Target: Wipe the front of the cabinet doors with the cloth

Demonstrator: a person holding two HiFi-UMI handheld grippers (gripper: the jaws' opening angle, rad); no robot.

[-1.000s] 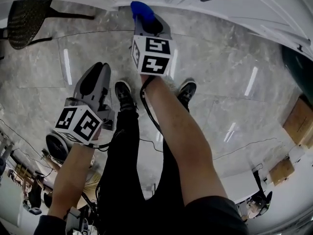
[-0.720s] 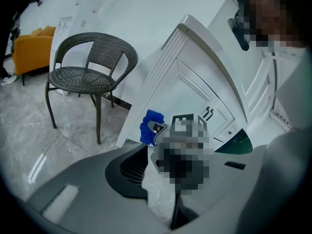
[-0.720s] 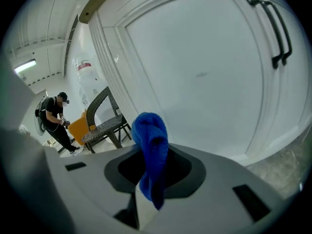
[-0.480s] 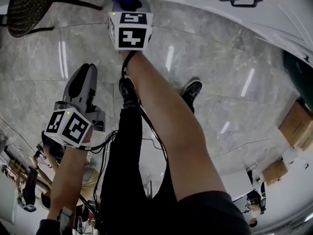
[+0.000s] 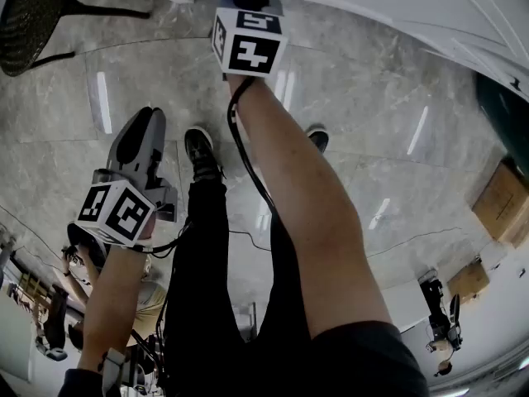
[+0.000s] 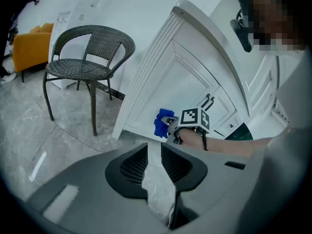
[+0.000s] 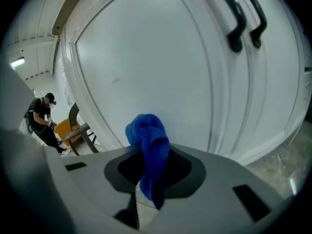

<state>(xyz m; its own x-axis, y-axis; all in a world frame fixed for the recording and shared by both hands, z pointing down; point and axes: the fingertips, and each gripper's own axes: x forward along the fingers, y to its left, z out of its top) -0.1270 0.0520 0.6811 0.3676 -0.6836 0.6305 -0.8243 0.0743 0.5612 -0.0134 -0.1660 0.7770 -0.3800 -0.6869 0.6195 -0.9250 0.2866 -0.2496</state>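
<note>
**Head view, steeply downward.** The floor (image 5: 397, 98) is polished grey tile with pale stone veining, and ceiling lights show on it as white streaks. We see the person's shoes (image 5: 199, 151) on it, and a thin black cable (image 5: 240, 143) running along the right forearm. The white cabinet (image 5: 430, 7) runs along the upper edge of the view. Cardboard boxes (image 5: 502, 201) stand at the far right.

**Right gripper view.** The right gripper (image 7: 151, 172) is clamped on a blue cloth (image 7: 147, 135), which bunches above the jaws and hangs down between them. The cloth is held up to the low part of a white door (image 7: 161, 67), a framed panel with raised moulding. We cannot tell whether cloth and door touch. Two dark bow handles (image 7: 243, 18) sit side by side at the upper right, well apart from the cloth. A person (image 7: 41, 116) in dark clothes stands in the background.

**Left gripper view.** The left gripper (image 6: 154, 161) hangs low over the floor, well apart from the cabinet. Its jaws are a narrow gap apart, with only floor showing between them. The view takes in the cabinet's end, a dark wicker chair (image 6: 90, 57) on thin legs near it, and a yellow armchair (image 6: 29, 45) at the left edge.
</note>
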